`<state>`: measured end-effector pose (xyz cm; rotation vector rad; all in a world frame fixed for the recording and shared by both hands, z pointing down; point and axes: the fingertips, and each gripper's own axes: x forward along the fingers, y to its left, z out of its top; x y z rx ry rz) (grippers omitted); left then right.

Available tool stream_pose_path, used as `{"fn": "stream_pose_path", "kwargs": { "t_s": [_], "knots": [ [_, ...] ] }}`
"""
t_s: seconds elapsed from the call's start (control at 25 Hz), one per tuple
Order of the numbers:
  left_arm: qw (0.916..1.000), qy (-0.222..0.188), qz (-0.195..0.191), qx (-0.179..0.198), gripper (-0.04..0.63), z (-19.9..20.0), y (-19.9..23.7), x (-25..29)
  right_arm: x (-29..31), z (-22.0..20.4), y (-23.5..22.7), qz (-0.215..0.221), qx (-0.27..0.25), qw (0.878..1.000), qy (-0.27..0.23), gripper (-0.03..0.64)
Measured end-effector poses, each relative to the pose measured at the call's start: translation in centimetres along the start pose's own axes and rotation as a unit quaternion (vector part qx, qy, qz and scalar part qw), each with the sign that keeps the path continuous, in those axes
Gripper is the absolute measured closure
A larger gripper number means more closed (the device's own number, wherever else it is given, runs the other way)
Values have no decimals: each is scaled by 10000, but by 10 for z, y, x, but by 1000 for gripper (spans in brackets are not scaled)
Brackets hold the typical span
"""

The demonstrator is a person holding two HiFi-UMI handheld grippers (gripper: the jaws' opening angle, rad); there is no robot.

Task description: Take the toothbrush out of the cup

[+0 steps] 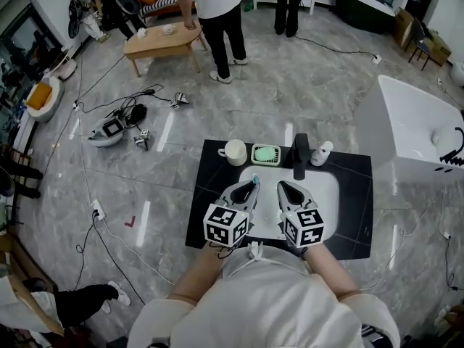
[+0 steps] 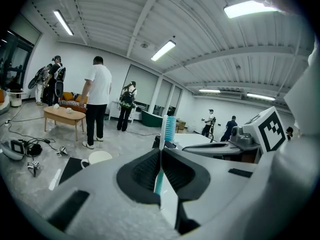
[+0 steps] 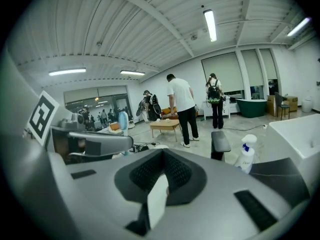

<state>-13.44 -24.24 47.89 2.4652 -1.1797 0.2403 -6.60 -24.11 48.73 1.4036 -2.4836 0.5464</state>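
My left gripper (image 1: 253,183) is shut on a toothbrush (image 2: 169,129) with a white neck, blue bristles and a teal handle. The brush stands upright between the pads (image 2: 145,171), its head above the jaw tips. It hangs over the white sink basin (image 1: 326,194), apart from the white cup (image 1: 234,151) at the counter's back left. The cup (image 2: 99,157) shows low on the left in the left gripper view. My right gripper (image 1: 283,186) hovers beside the left one over the basin, shut with nothing in it. From the right gripper view (image 3: 162,152) the brush head (image 3: 123,120) shows at left.
On the black countertop (image 1: 355,227) behind the basin stand a green soap dish (image 1: 265,154), a black faucet (image 1: 299,155) and a white spray bottle (image 1: 320,153). A white bathtub (image 1: 417,133) lies to the right. People stand near a wooden table (image 1: 161,43) farther back; cables and gear litter the floor.
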Motion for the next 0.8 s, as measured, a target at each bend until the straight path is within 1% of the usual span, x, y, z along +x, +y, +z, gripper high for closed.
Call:
{"fn": "stream_pose_path", "kwargs": {
  "t_s": [0.2, 0.48, 0.8],
  "knots": [
    [10000, -17, 24, -54, 565, -1, 1, 0, 0, -3, 1, -10, 18, 10000, 3, 591],
    [9998, -89, 154, -119, 565, 1, 8, -4, -1, -4, 2, -39, 20, 10000, 0, 591],
    [9998, -63, 149, -142, 565, -3, 7, -5, -2, -9, 3, -67, 23, 10000, 21, 591]
  ]
}}
